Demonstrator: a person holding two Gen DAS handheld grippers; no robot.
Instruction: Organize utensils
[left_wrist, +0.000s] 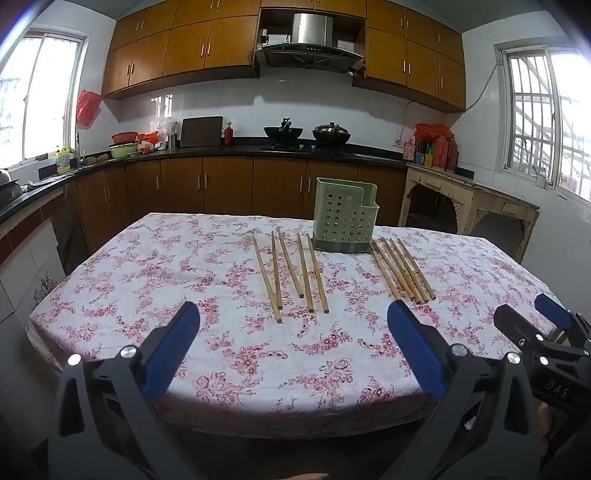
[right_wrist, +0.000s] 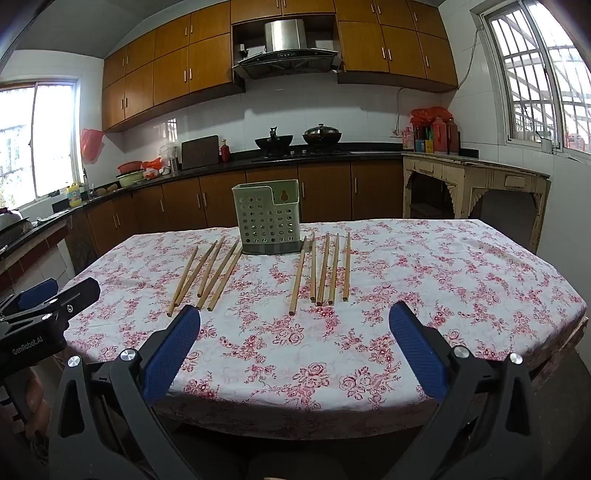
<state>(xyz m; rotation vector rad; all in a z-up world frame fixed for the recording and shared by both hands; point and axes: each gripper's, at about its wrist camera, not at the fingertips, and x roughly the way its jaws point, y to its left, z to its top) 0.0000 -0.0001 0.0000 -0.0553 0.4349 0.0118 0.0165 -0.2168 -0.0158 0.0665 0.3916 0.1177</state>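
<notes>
- Two sets of five wooden chopsticks lie on the floral-clothed surface (left_wrist: 207, 369), one set (left_wrist: 291, 271) left of the green perforated holder (left_wrist: 343, 221), the other (left_wrist: 404, 271) right of it.
- The holder stands upright toward the far edge, nothing seen inside.
- Left gripper (left_wrist: 293, 347): blue fingers (left_wrist: 171, 350) wide apart, holding nothing, short of the chopsticks.
- Right gripper (right_wrist: 295, 347): likewise spread, holding nothing.
- Writing: "DAS" on the right gripper's body, "GenRobot.AI" on the left's.
</notes>
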